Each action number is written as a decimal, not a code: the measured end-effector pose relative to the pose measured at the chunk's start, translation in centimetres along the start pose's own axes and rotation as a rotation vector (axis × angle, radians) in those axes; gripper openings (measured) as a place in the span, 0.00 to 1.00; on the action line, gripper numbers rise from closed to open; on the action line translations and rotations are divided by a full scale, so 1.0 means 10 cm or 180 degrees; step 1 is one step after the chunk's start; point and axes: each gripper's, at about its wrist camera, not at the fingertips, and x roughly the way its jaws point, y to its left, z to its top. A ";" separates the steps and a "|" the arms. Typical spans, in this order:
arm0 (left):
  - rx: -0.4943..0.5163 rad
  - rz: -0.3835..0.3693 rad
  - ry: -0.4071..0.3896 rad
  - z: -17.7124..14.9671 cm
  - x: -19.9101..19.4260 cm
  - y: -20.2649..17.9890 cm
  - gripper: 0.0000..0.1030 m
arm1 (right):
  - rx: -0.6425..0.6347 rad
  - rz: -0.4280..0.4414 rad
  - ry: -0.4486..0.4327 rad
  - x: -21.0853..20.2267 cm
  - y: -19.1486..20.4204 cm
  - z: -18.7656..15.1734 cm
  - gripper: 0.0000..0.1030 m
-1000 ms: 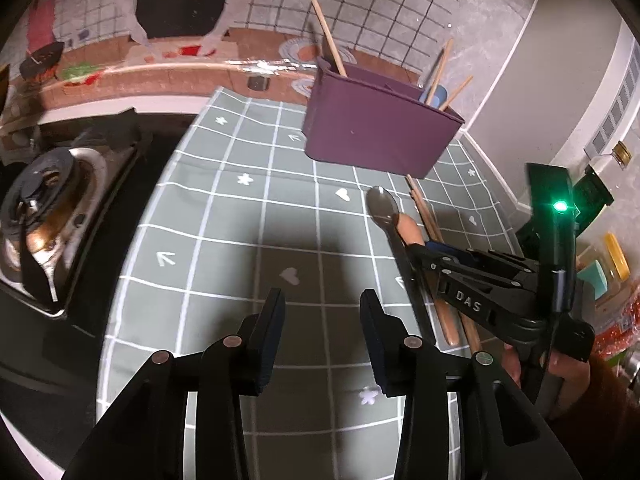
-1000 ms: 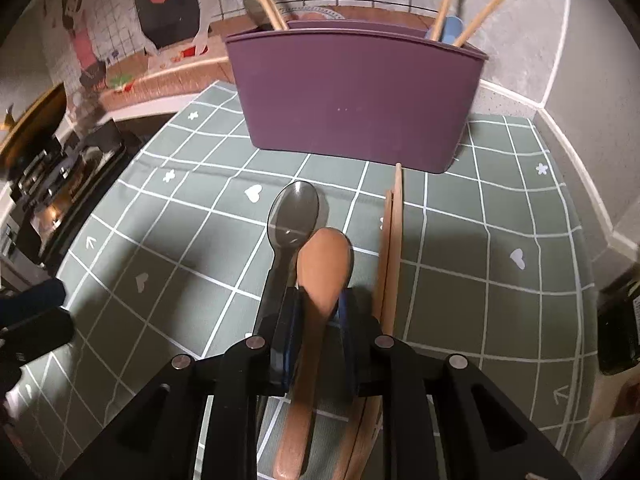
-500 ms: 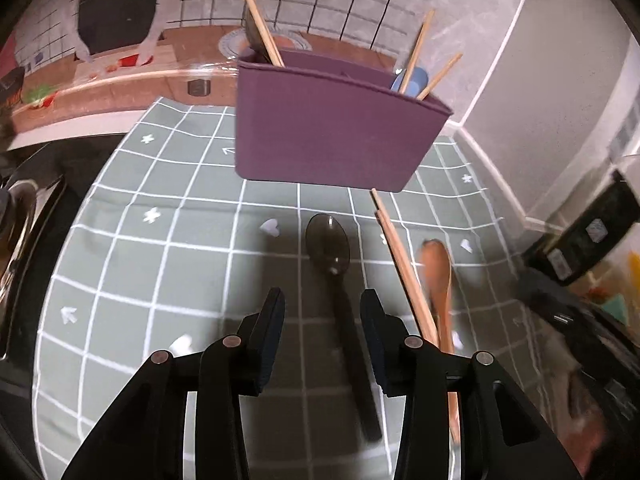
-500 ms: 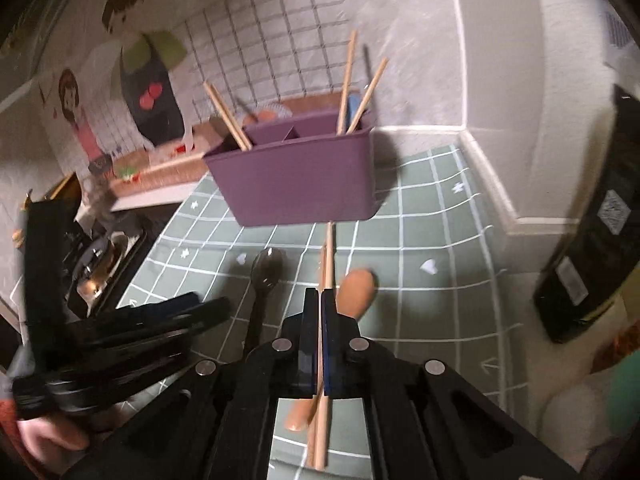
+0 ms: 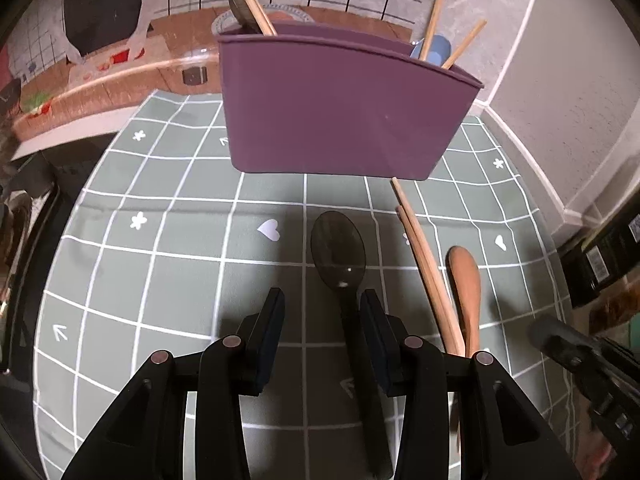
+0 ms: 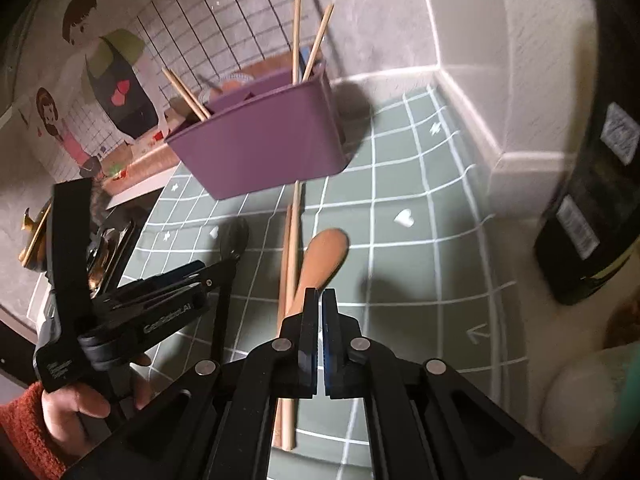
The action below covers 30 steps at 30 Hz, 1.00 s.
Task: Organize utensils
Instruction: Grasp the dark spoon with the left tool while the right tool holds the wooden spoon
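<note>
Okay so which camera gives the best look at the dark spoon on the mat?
The left wrist view: the dark spoon lies centred, bowl fully visible, handle running between the open tongs. The right wrist view shows only its blurred bowl behind the left gripper.

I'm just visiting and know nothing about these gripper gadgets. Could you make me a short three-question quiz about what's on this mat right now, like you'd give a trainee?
1. True or false: the right gripper is clamped on the wooden spoon.
2. Which utensil's handle lies between the open fingers of the left gripper?
A. dark spoon
B. chopsticks
C. wooden spoon
3. What sticks up out of the purple caddy at both ends?

Key:
1. False: its jaws are shut on nothing.
2. A
3. Wooden chopsticks.
</note>
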 end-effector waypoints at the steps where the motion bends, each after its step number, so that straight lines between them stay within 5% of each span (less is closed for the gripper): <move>1: 0.0000 -0.0017 -0.0006 -0.01 -0.04 0.02 0.39 | 0.0021 0.0025 0.0028 0.04 0.01 0.01 0.03; 8: 0.0006 -0.0140 -0.0031 -0.10 -0.23 0.13 0.39 | 0.0224 0.0010 0.0093 0.27 0.05 0.10 0.03; 15: 0.0031 -0.0220 -0.0084 -0.14 -0.40 0.28 0.39 | 0.0114 -0.0439 0.0104 0.47 0.18 0.16 0.12; 20: -0.0073 -0.0264 -0.0074 -0.16 -0.44 0.42 0.39 | 0.0312 -0.0145 0.0186 0.56 0.14 0.22 0.18; 22: -0.0113 -0.0284 -0.0069 -0.18 -0.46 0.48 0.39 | 0.0324 -0.0224 0.0215 0.59 0.14 0.22 0.20; 30: -0.0188 -0.0339 -0.0034 -0.22 -0.47 0.60 0.39 | -0.0143 -0.0439 0.0292 0.68 0.28 0.25 0.23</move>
